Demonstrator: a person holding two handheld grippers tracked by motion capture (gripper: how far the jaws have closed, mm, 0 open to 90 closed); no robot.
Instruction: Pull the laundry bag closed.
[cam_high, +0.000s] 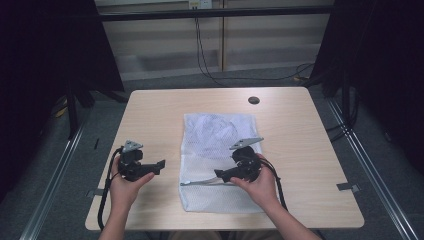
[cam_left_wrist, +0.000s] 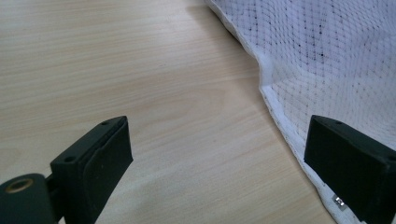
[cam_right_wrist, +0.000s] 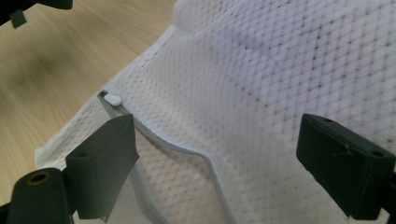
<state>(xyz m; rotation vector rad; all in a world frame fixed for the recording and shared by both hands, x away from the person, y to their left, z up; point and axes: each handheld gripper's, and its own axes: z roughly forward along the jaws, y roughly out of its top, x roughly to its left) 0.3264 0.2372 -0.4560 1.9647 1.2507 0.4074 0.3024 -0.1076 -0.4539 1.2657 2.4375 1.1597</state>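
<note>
Mesh laundry bag (cam_high: 220, 150) laid flat mid-table, zipper near the front edge.

The zipper pull (cam_right_wrist: 112, 98) is seen just ahead of the spread-jawed right gripper (cam_high: 225, 175); the left gripper (cam_high: 157, 167), jaws likewise apart, is held beside the bag.

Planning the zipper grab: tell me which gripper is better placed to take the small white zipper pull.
Right. The right gripper hangs open over the white mesh laundry bag, with the small white zipper pull just beyond its jaws. The left gripper is open over bare wooden table beside the bag's edge.

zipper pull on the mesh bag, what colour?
White, like the mesh bag itself. The zipper pull shows best in the right gripper view.
</note>
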